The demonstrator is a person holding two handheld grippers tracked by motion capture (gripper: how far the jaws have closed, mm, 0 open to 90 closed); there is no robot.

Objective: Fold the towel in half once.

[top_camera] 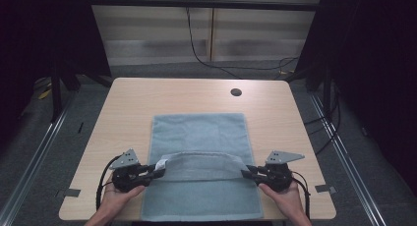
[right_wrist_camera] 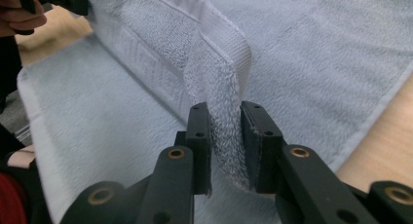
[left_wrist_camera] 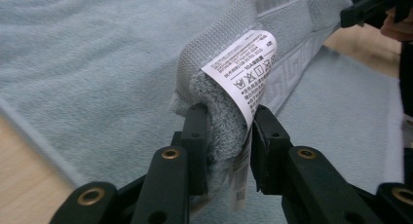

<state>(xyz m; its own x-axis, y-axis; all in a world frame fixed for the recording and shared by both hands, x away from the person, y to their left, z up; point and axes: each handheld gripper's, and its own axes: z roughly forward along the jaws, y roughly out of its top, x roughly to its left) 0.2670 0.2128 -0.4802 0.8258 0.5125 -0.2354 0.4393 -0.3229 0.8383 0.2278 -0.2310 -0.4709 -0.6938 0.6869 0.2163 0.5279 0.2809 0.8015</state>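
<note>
The towel (top_camera: 199,137) lies lengthwise in the middle of the surface (top_camera: 128,103), its near end folded up and over toward twelve o'clock. That fold looks about half made; the lifted edge sags between the two tools and is not yet laid flat. At nine o'clock of the fold, the left tool (top_camera: 160,173) has the labelled corner (left_wrist_camera: 246,73) between slackened jaws, hardly pinched. At three o'clock, the right tool (top_camera: 246,173) stands loosened round the other corner, a gap showing. Left to do: let go, smooth, perhaps fold again.
</note>
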